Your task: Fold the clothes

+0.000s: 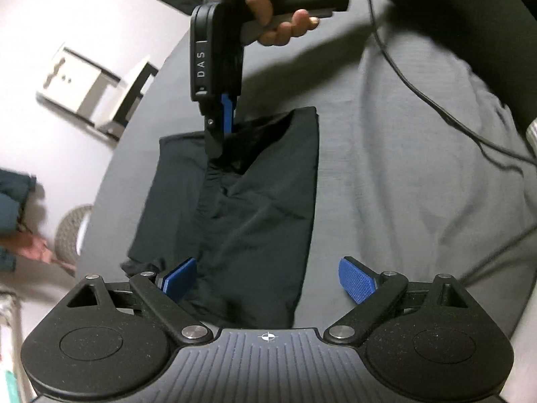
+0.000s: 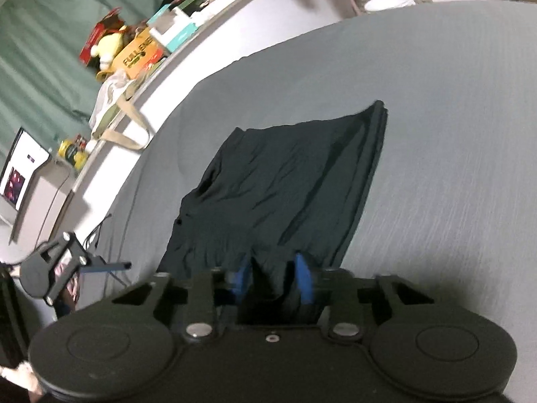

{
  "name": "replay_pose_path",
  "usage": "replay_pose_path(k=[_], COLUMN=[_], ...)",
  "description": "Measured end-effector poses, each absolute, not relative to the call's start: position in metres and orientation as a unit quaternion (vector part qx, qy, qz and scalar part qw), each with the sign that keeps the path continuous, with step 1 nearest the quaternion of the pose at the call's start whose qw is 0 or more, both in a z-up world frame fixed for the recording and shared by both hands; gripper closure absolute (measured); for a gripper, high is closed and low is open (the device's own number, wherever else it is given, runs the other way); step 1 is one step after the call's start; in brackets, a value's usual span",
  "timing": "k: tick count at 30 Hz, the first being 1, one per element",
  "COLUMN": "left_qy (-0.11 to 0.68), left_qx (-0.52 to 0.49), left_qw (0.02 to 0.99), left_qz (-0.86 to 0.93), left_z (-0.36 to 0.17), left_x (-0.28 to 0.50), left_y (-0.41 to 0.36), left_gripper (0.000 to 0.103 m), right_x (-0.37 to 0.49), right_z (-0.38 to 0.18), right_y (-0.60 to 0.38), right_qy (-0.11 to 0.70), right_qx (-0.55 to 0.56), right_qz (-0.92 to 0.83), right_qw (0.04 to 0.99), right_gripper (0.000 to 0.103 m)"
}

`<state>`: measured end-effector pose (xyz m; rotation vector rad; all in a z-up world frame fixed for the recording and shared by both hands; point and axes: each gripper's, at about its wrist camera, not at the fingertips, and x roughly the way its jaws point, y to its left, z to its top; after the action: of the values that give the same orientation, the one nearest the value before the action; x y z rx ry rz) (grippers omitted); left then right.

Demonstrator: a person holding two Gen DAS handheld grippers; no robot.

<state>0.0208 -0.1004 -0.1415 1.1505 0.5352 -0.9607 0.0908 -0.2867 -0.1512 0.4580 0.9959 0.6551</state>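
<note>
Left wrist view has the left gripper (image 1: 268,280) spread wide, its 2 blue pads holding nothing, hovering at the near edge of the black fabric garment (image 1: 241,208) on the grey bedsheet (image 1: 402,168). It also catches a hand (image 1: 278,6) holding the right gripper (image 1: 220,141). Right wrist view shows that gripper (image 2: 273,277) pinched onto a bunch of the garment, plus a cluttered shelf (image 2: 141,47) far left.

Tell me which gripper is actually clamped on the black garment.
The right gripper: its fingers pinch the black garment, lifting a fold. The left gripper is wide open.
</note>
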Motion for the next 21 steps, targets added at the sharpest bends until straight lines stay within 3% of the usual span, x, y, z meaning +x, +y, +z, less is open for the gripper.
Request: replay_pose_path(k=[7, 9, 10, 11, 18, 21], left_qy=[0.288, 0.269, 0.256, 0.238, 0.082, 0.072], left_qx=[0.464, 0.491, 0.509, 0.535, 0.728, 0.753], left_qw=[0.723, 0.719, 0.715, 0.706, 0.573, 0.547], left_qz=[-0.423, -0.412, -0.405, -0.397, -0.366, -0.358], left_z=[-0.139, -0.144, -0.147, -0.149, -0.186, -0.194], left_x=[0.038, 0.034, 0.031, 0.026, -0.014, -0.015], left_y=[-0.098, -0.098, -0.097, -0.097, -0.100, -0.099], left_gripper=[0.011, 0.011, 0.011, 0.011, 0.011, 0.011], right_x=[0.091, 0.093, 0.093, 0.091, 0.070, 0.037], right_z=[-0.147, -0.147, -0.147, -0.146, -0.115, -0.092], right_y=[-0.306, -0.301, -0.299, -0.296, -0.281, -0.259], right_qy=[0.433, 0.435, 0.433, 0.427, 0.357, 0.294], right_qx=[0.232, 0.227, 0.224, 0.220, 0.088, -0.046], right_qz=[0.283, 0.300, 0.306, 0.311, 0.276, 0.322], right_qw=[0.824, 0.818, 0.818, 0.820, 0.888, 0.899], right_gripper=[0.092, 0.082, 0.069, 0.065, 0.064, 0.050])
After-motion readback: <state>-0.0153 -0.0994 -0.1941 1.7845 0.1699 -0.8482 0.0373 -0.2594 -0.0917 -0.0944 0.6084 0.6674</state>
